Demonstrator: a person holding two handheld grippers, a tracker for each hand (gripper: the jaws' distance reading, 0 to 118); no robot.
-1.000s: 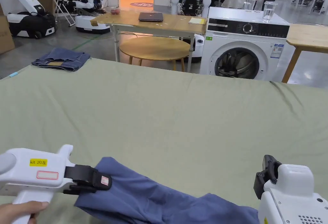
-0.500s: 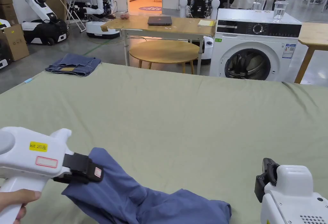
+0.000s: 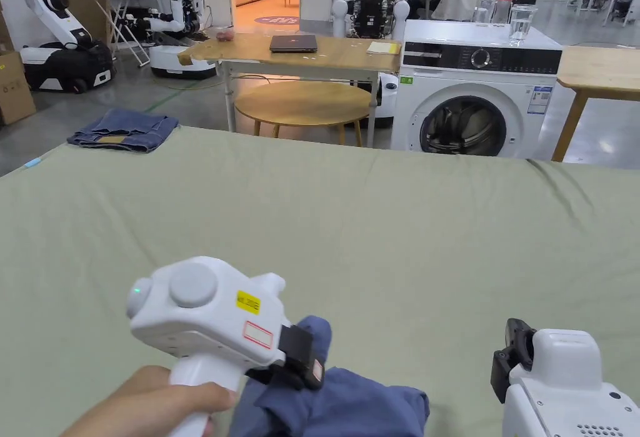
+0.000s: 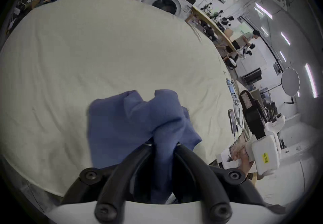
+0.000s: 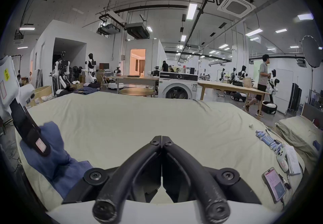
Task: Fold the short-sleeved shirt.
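Near the front edge of the green-sheeted bed [image 3: 350, 219], the left gripper [image 4: 163, 143] has its jaws pinched on a bunched fold of the blue shirt [image 4: 125, 122], lifting it off the crumpled heap, while the right gripper [image 5: 162, 140] hovers beside it, jaws pressed together on nothing.
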